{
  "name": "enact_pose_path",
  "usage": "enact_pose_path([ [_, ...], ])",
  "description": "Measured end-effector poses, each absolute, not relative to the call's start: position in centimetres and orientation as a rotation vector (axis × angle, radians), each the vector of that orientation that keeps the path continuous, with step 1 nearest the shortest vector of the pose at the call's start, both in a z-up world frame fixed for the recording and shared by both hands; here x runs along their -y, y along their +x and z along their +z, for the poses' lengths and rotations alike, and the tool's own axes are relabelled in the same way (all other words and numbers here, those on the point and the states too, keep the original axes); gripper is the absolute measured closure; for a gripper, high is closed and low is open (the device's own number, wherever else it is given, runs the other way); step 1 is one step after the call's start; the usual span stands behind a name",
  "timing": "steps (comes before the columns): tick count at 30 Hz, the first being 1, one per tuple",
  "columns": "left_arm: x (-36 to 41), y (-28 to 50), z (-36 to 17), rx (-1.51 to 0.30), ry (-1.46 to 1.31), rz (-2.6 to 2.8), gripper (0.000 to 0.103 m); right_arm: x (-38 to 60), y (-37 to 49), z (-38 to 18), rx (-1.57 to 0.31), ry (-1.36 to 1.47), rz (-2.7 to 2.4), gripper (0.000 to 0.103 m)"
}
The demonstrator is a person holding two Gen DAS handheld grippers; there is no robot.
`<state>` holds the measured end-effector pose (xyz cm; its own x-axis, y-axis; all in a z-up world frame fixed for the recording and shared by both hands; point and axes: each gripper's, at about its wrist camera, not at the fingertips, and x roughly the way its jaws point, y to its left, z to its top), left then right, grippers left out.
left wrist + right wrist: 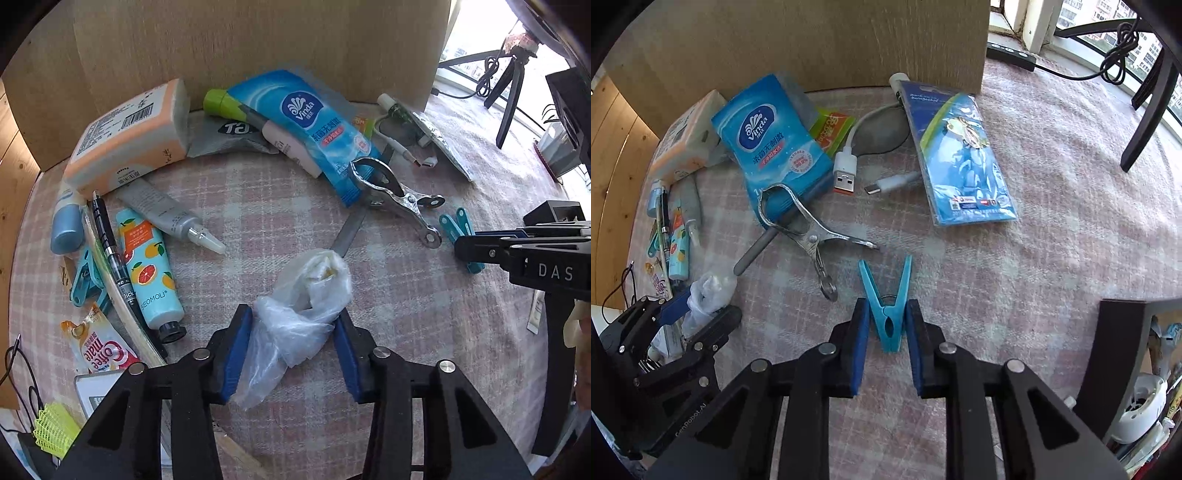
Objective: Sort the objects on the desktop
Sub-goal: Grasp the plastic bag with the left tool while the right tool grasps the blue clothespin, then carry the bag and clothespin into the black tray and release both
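My left gripper point(293, 332) is shut on a crumpled clear plastic bag point(303, 306), its blue pads pressing both sides; it also shows in the right wrist view point(709, 295). My right gripper point(886, 332) is shut on a blue clothespin point(888, 314), which stands between the pads with its prongs pointing away. In the left wrist view the right gripper point(469, 247) comes in from the right with the clothespin point(456, 225) in it. A metal clamp point(809, 229) and a blue Vinda wipes pack point(775, 144) lie beyond.
On the plaid cloth point(1052, 229) lie a white USB cable point(849, 166), a blue card pack point(964, 158), an orange tissue pack point(133, 136), tubes point(147, 266), a pen point(110, 243) and a Coffee mate sachet point(99, 347). A cardboard wall point(258, 44) stands behind.
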<state>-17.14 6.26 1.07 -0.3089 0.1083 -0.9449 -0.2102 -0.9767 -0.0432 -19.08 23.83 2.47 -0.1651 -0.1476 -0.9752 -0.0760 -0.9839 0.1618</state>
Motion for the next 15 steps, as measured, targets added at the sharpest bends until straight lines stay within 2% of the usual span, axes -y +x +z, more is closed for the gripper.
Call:
enact_pose_path([
  [8, -6.2, -14.5, 2.4, -0.071, -1.701, 2.383, 0.068, -26.7, -14.4, 3.8, 0.298, 1.968, -2.392, 0.083],
  [15, -8.1, -11.6, 6.5, -0.088, -1.618, 2.392, 0.068, -29.6, -9.5, 7.0, 0.317, 1.881, -2.467, 0.083],
])
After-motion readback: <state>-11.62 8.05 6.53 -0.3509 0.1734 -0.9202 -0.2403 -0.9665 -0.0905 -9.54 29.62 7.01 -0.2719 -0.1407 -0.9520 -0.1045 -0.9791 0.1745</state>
